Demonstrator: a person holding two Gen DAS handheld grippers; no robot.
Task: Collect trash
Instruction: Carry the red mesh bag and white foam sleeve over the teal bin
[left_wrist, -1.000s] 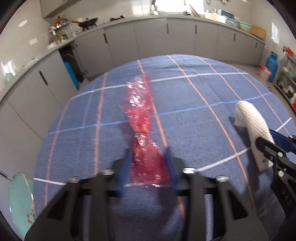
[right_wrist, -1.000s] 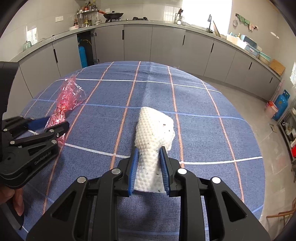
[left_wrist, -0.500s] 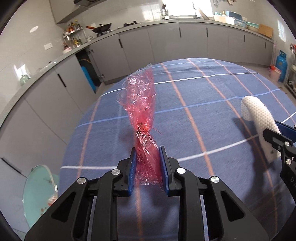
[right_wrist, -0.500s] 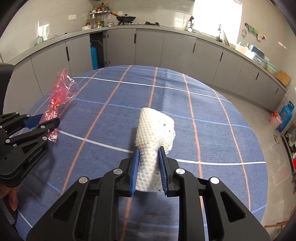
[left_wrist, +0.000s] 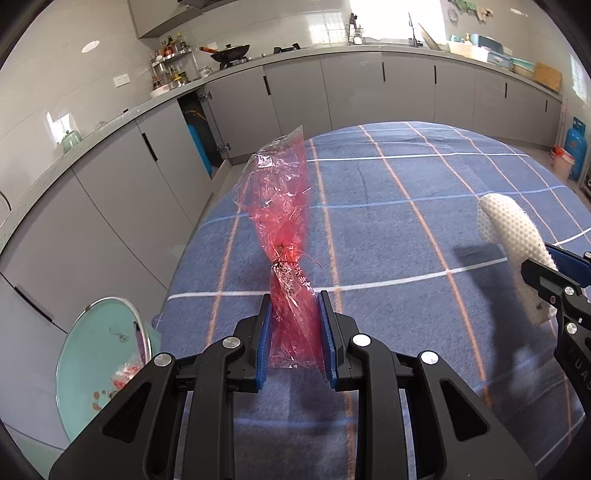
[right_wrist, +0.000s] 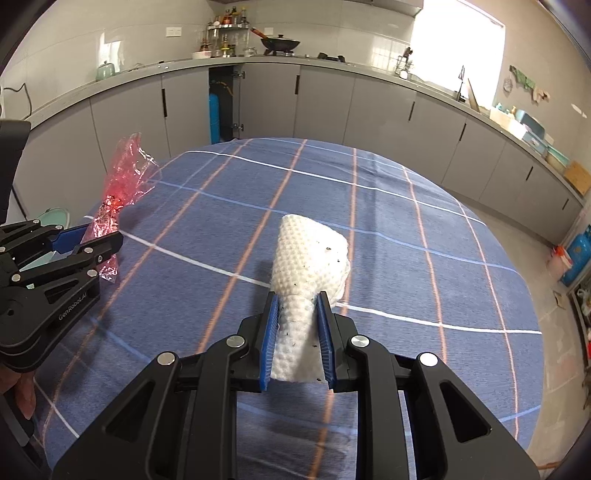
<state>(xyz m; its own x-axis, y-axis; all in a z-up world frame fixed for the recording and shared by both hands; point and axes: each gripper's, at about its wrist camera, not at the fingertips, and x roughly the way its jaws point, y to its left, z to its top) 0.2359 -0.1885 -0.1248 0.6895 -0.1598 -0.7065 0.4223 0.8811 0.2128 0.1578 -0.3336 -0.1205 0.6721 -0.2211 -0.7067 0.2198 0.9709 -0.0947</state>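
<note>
Between the blue pads at lower centre of the left wrist view, the left hand-held gripper (left_wrist: 294, 332) is clamped on the lower end of a red wrapper (left_wrist: 282, 221). The wrapper looks like thin crinkled cellophane, twisted and tied at a waist just above the pads, its open top flaring toward the upper middle of the frame. It should be almost weightless, floppy and slick, so a grip below the tie, where the film is bunched thickest, seems the safest place; the loose top would likely slip or tear.

At lower centre of the right wrist view, the right hand-held gripper (right_wrist: 294, 332) is closed on a rolled white paper towel (right_wrist: 310, 254), dimpled and flecked with dark specks. It is soft and light and will crush rather than slide; the pads squeeze its near end flat while the far end stays round.

Both grippers are held above the blue checked tabletop (left_wrist: 424, 184), pointing forward and slightly down, side by side and well apart. A pale green bin (left_wrist: 99, 365) sits at the lower left of the left view, beyond the tabletop's edge, with scraps inside; it is probably where both pieces go.
</note>
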